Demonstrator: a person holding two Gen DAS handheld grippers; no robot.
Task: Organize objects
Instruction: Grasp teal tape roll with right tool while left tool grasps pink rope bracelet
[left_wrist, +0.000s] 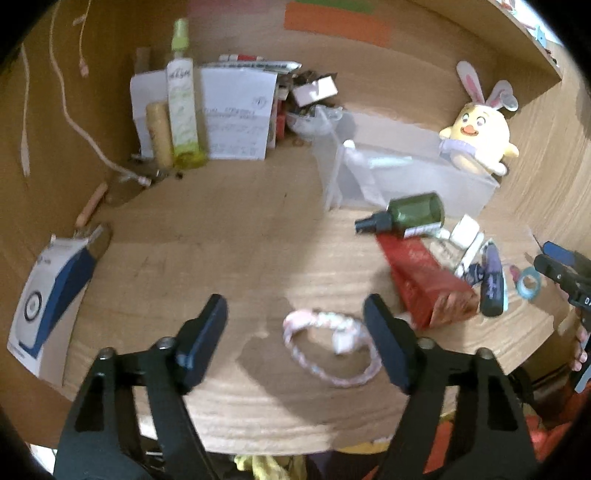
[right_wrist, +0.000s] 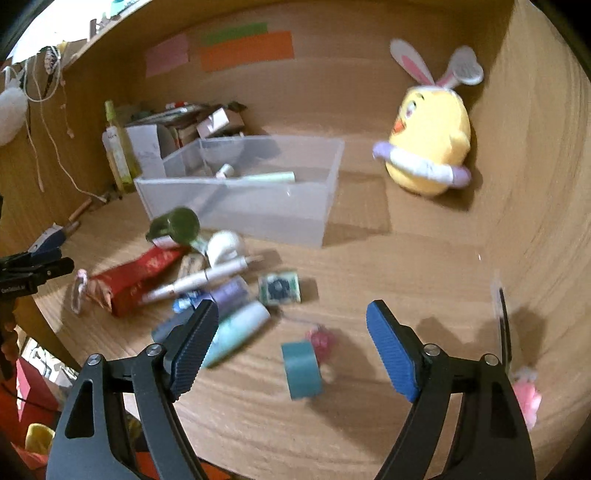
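In the left wrist view my left gripper (left_wrist: 295, 310) is open above the wooden desk. A pink-and-white braided loop (left_wrist: 332, 343) lies just beyond and between its fingers, untouched. To the right lie a red box (left_wrist: 428, 284), a dark green spray bottle (left_wrist: 410, 212) and a purple tube (left_wrist: 493, 280). In the right wrist view my right gripper (right_wrist: 291, 317) is open, with a teal tape roll (right_wrist: 301, 369) standing on the desk between its fingers, not gripped. A clear plastic bin (right_wrist: 240, 192) holding a couple of small items sits behind the pile.
A yellow plush chick (right_wrist: 428, 147) with bunny ears leans in the back right corner. A tall spray bottle (left_wrist: 181, 96) and white paper box (left_wrist: 236, 114) stand at the back left. A blue-white box (left_wrist: 48, 302) lies at the left. A dark comb (right_wrist: 504, 325) lies right.
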